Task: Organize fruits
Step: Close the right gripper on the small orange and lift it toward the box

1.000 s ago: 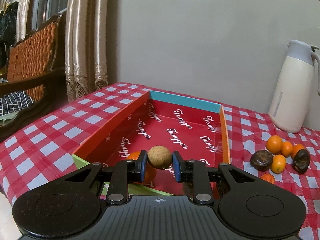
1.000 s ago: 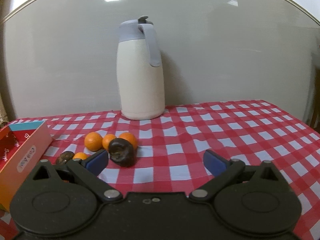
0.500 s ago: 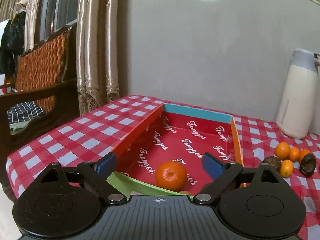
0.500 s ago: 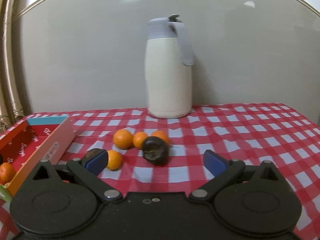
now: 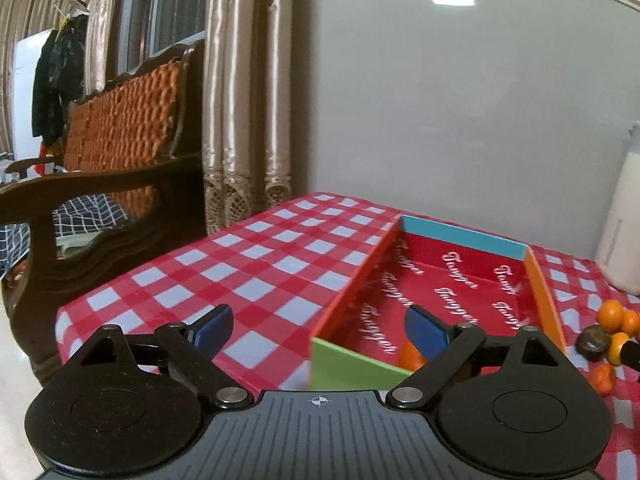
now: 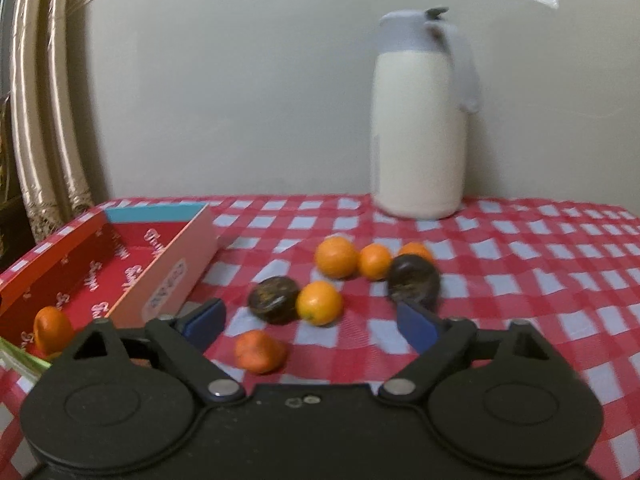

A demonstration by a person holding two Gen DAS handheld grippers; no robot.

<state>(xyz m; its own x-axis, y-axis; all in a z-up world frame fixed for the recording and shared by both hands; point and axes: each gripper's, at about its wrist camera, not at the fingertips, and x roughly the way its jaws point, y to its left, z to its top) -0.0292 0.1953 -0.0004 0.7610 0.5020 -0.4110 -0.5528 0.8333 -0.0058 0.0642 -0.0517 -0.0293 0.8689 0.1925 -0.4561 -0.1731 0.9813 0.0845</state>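
A red cardboard box [image 5: 460,280] with a blue far wall lies on the checked table; it also shows in the right wrist view [image 6: 92,280]. An orange fruit [image 5: 408,354] lies inside it near the green front wall, seen too in the right wrist view [image 6: 50,326]. My left gripper [image 5: 318,330] is open and empty, above the table left of the box's near corner. My right gripper [image 6: 310,324] is open and empty, just short of a group of fruits: several orange ones [image 6: 320,302] [image 6: 336,256] [image 6: 260,350] and two dark ones [image 6: 274,298] [image 6: 412,282].
A white thermos jug [image 6: 420,128] with a grey lid stands at the back against the wall. A wooden bench [image 5: 108,168] and curtains [image 5: 240,100] stand left of the table. The table's left edge [image 5: 64,316] is near my left gripper.
My left gripper opened and let a brown round fruit go in the box, then drew back and swung left. My right gripper moved closer to the fruit group and turned left.
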